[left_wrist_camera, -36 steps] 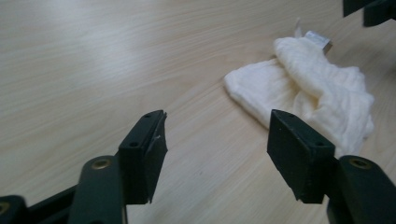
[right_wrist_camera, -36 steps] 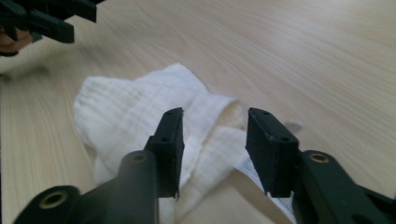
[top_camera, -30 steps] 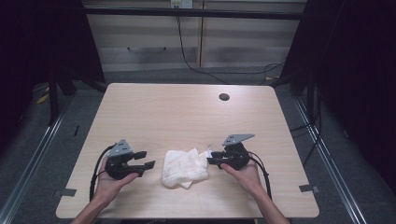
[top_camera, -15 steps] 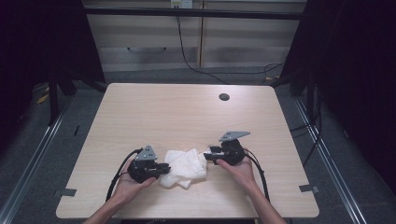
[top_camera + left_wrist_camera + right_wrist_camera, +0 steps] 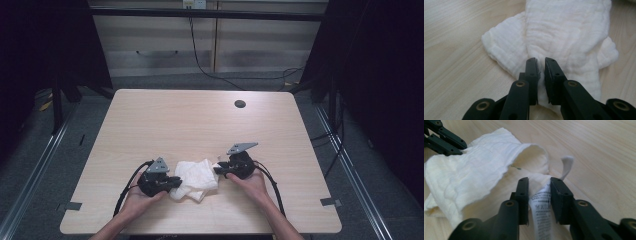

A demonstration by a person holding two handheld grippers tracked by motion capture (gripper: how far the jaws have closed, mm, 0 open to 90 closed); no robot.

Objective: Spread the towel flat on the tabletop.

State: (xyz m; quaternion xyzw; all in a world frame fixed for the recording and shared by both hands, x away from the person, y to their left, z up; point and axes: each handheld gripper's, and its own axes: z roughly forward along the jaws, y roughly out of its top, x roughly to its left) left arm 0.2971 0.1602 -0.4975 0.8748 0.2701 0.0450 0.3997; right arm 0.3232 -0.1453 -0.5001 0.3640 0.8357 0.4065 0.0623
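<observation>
Cloth point(image 5: 196, 178), a crumpled white muslin piece, lies on the worktop point(image 5: 200, 125) near its front edge, between both hands. Left claw point(image 5: 540, 65) is pinched narrow on a fold at the cloth's near edge. Right claw point(image 5: 539, 191) has just been closing; its jaws pinch the printed care label point(image 5: 541, 210) and the corner beside it. Risk, as I judge it: the label alone may slip or tear free if pulled, and a thin fold may escape the left grip when the cloth is spread.
</observation>
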